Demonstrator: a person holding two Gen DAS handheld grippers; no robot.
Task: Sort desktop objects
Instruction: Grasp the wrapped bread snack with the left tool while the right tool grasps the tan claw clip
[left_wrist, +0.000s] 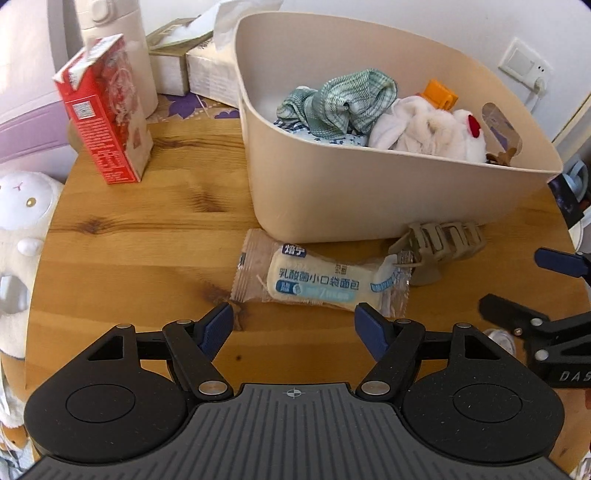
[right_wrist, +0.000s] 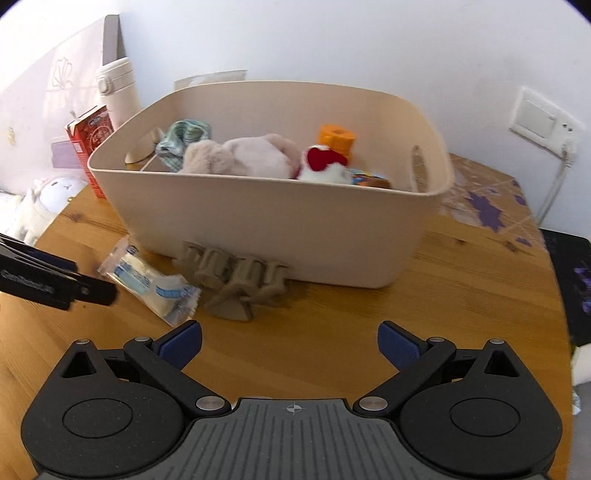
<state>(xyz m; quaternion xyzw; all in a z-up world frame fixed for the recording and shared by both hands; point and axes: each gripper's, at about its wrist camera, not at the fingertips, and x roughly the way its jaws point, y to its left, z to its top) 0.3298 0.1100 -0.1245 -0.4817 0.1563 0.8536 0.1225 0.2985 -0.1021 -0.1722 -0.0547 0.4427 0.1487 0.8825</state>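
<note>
**Both grippers wide open over the table, snack pack + hair claw still out of the bin**

Left gripper (left_wrist: 293, 319): jaws spread wide, nothing btwn the blue pads, not touching anything. Right in front of its tips, basically centred, lies the wrapped bread snack (left_wrist: 317, 277), flat on the wooden table (left_wrist: 147, 240), long side running across the view. Its right end sits just ahead of the right pad.

Just past the snack and off to the right is the tan hair claw (left_wrist: 439, 247), touching or nearly touching the snack's wrapper end, can't tell which. It's parked right against the front wall of the beige bin (left_wrist: 369, 199). Inside the bin: green checked cloth (left_wrist: 343, 103), white plush w/ a red bit (left_wrist: 432, 129), something orange (left_wrist: 439, 94) at the back.

Further left of the tool, a red carton (left_wrist: 107, 114) stands upright, well apart from the bin. Behind it a white bottle (left_wrist: 122, 55) and tissue boxes (left_wrist: 199, 70). White plush toy (left_wrist: 22, 221) at the far left table edge.

Right gripper (right_wrist: 290, 341): also spread, empty. Hair claw (right_wrist: 236, 282) is just ahead, slightly left of centre, snack (right_wrist: 147, 284) further left, bin (right_wrist: 277, 225) right behind both. Left gripper's tip pokes in at the left edge, near the snack.
</note>
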